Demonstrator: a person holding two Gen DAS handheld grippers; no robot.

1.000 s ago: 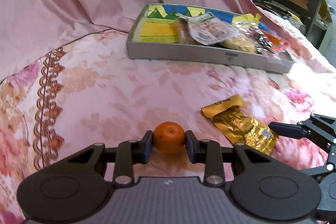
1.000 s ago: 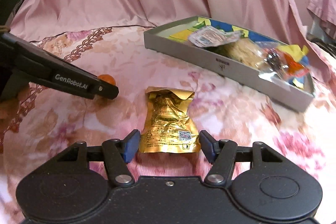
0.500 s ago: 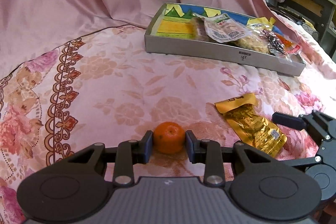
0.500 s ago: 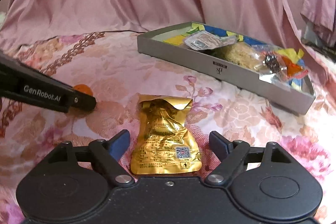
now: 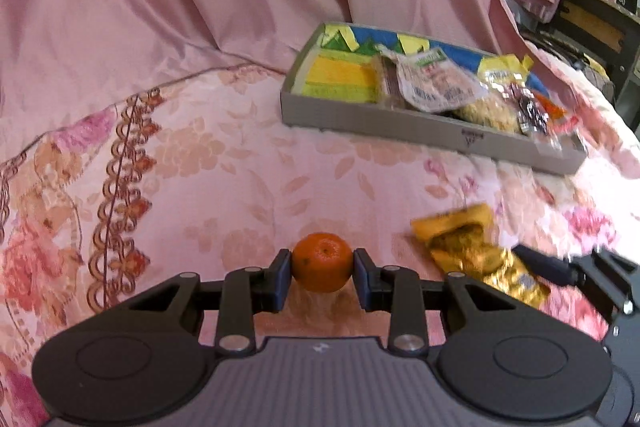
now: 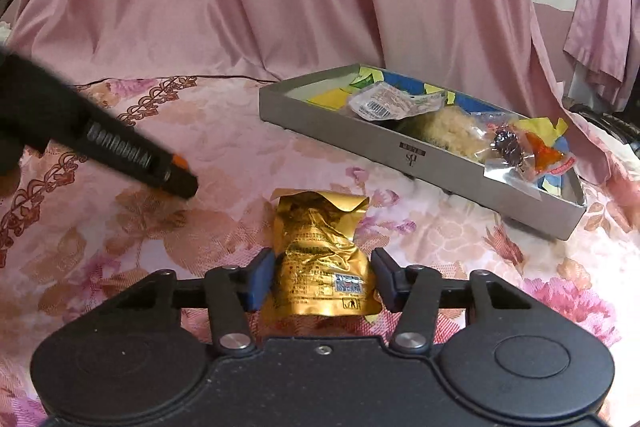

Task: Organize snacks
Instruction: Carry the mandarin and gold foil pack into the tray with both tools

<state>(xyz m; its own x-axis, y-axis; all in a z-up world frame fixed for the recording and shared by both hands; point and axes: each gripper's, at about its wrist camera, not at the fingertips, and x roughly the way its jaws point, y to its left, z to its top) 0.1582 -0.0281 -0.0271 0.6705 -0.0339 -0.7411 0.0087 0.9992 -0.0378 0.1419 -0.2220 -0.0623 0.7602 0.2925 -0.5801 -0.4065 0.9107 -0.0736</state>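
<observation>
Both tongs were loaded: left tongs point(image 5: 322, 279) pinched an orange point(image 5: 322, 261); right tongs point(image 6: 322, 279), just narrowed, flanked the gold packet point(image 6: 320, 267), ready for the tray point(image 6: 400, 147).

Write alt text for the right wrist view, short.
The right tool has been closing around a gold pouch lying on a pink floral cloth, its pads at the pouch's sides. Beyond it, a grey tray holds several wrapped snacks; the left tool enters from the left, with a bit of orange showing at its tip.
</observation>
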